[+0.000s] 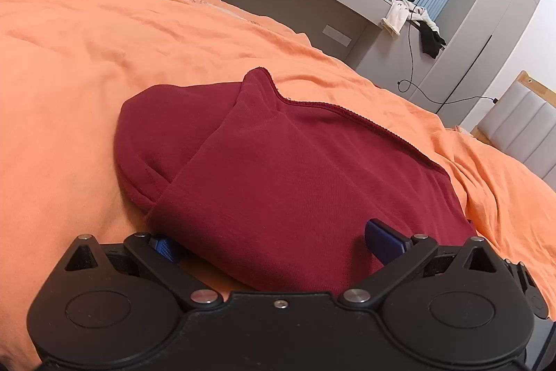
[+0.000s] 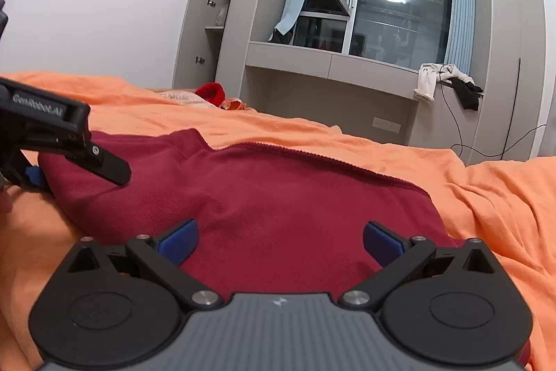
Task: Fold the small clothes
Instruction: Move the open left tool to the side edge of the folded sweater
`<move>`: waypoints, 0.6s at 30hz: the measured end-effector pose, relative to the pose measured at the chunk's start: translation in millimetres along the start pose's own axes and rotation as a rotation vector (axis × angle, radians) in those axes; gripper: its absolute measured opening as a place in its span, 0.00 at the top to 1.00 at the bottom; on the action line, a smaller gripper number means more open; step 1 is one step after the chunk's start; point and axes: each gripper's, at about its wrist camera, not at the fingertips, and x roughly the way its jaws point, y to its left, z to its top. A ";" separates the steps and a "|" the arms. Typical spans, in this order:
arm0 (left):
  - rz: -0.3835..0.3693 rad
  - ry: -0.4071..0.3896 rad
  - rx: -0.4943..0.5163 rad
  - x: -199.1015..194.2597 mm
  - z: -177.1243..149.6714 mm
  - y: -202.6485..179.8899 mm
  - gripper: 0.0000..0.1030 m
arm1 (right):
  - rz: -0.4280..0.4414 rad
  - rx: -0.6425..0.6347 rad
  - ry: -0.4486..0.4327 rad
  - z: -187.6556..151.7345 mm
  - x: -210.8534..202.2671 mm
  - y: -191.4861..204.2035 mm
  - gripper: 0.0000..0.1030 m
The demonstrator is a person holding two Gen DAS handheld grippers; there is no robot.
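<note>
A dark red garment [image 1: 278,176] lies folded on the orange bed cover [image 1: 87,65], with a flap laid over its left part. My left gripper [image 1: 274,242] is open, its blue pads wide apart at the garment's near edge; the left pad [image 1: 163,247] sits under the cloth edge and the right pad [image 1: 382,237] rests on top. In the right wrist view the garment [image 2: 278,197] fills the middle. My right gripper [image 2: 279,240] is open, both blue pads [image 2: 179,240] resting on the cloth. The left gripper [image 2: 69,145] shows at the garment's left end.
A bright red knitted item [image 2: 210,93] and pale cloth lie at the far end of the bed. Beyond stand grey cabinets, a window and a shelf with white and black clothes [image 2: 448,82] and a hanging cable. A padded headboard [image 1: 521,127] is at the right.
</note>
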 end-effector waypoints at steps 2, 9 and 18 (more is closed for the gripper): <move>-0.002 0.000 -0.002 -0.2 0.0 0.8 0.01 | 0.006 0.007 0.005 0.2 1.2 -1.2 0.00; 0.001 0.003 0.008 -0.6 -0.8 1.2 0.01 | 0.021 0.033 0.011 -3.6 2.1 -6.1 0.00; 0.026 -0.019 0.043 3.4 -2.7 -3.6 0.01 | 0.029 0.072 0.012 0.6 -4.0 -21.6 0.00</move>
